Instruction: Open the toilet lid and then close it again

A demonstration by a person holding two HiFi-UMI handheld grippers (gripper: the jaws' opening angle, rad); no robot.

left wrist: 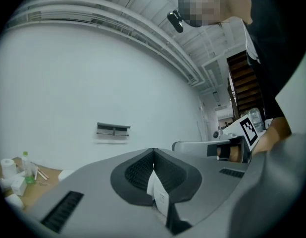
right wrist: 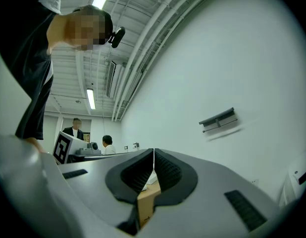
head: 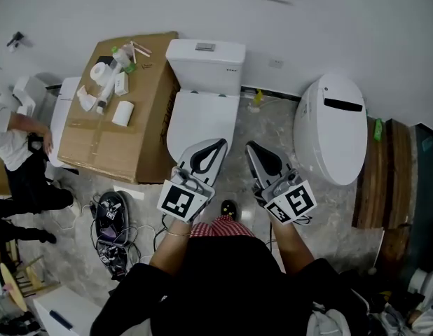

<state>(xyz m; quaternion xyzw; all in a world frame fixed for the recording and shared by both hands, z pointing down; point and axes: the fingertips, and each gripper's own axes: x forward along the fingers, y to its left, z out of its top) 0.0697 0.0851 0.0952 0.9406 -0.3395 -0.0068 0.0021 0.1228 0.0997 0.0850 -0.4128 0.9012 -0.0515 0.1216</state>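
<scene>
Two grippers are held low in front of the white toilet. The toilet lid lies flat and closed on the bowl. The left gripper sits over the lid's front edge, its fingers pressed together on nothing. The right gripper is just right of the bowl, its fingers likewise pressed together and empty. A cardboard box stands against the toilet's left side, and a second toilet stands to the right.

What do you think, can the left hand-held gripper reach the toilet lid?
Probably yes. The left hand-held gripper hangs over the front of the closed toilet lid, nothing in between. Its jaws are shut, so they'd have to open first.
</scene>
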